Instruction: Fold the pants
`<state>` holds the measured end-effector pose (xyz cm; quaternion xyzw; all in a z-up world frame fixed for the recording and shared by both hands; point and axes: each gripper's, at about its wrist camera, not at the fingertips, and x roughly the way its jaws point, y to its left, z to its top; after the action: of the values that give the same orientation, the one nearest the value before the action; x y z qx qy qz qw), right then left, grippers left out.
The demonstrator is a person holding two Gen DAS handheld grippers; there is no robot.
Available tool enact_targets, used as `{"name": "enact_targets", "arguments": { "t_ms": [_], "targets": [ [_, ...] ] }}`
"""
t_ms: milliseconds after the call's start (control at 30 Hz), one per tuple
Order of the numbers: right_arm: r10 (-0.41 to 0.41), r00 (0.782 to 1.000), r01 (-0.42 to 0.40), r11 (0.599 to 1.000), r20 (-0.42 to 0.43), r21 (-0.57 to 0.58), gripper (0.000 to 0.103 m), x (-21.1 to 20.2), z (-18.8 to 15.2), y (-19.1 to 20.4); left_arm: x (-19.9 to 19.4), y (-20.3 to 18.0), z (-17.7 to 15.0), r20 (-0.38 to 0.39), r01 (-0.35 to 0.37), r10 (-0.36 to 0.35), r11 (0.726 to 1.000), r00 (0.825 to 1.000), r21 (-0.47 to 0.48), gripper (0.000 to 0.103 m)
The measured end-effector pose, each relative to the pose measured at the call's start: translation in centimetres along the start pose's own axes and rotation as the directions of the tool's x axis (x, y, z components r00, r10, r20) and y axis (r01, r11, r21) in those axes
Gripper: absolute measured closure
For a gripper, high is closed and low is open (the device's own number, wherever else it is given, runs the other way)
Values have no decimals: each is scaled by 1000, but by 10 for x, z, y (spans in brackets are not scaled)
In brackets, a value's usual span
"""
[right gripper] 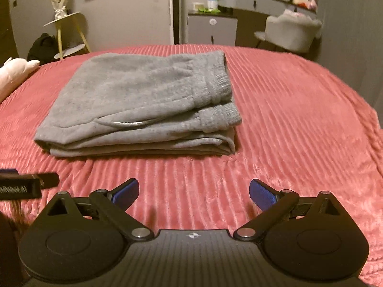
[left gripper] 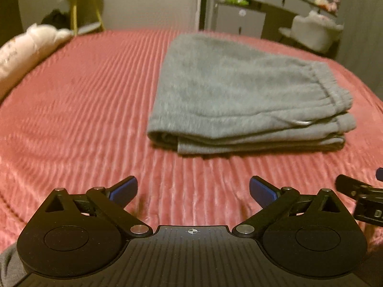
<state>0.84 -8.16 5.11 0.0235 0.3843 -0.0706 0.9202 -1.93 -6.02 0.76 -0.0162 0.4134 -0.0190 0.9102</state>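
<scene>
Two grippers, left gripper (left gripper: 193,189) and right gripper (right gripper: 194,191), gape wide and empty at the frame bottom; the folded grey sweatpants (right gripper: 143,105) lie mid-frame on the pink bedspread (right gripper: 299,124), apart from both.

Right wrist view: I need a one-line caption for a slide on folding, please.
Grey pants lie folded in a stack on the pink ribbed bedspread, with the open right gripper empty in front of them.

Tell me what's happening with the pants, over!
Left gripper and right gripper jaws open, empty. Gray pants folded on the pink bedspread. Nothing in the way.
</scene>
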Motion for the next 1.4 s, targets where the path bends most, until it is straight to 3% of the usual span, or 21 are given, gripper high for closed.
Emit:
{"name": "enact_targets", "arguments": {
  "t_ms": [233,400,500,667,767,900,1100,1233,1400],
  "targets": [
    [19,998,-21,999,61,24,4,-27,-2,1,-41,-18,8,75,11,-19,995,997,96,0],
    [70,990,-64,997,-119,49,4,-24,12,2,-63,-24,20,108,30,-44,990,993,136,0],
    [68,986,-62,997,-152,42,4,-24,24,11,-58,-25,34,68,40,-51,989,996,144,0],
    [0,996,0,1000,-85,-2,4,-12,35,21,-39,-27,50,88,-41,25,983,996,180,0],
    [-11,999,13,1000,-51,28,4,3,35,16,-17,-19,49,106,-43,31,992,994,114,0],
    [-29,998,32,999,-61,37,4,23,34,10,9,-12,45,41,-22,20,998,999,59,0],
    [0,998,-1,1000,-59,-21,4,38,31,20,26,-24,38,15,-47,45,988,999,148,0],
    [26,996,-26,1000,-91,-6,4,49,31,18,32,-20,40,-19,-9,11,993,1000,114,0],
    [23,996,-23,1000,-85,4,4,52,30,20,35,-17,41,-32,-14,17,996,999,90,0]
  ]
}}
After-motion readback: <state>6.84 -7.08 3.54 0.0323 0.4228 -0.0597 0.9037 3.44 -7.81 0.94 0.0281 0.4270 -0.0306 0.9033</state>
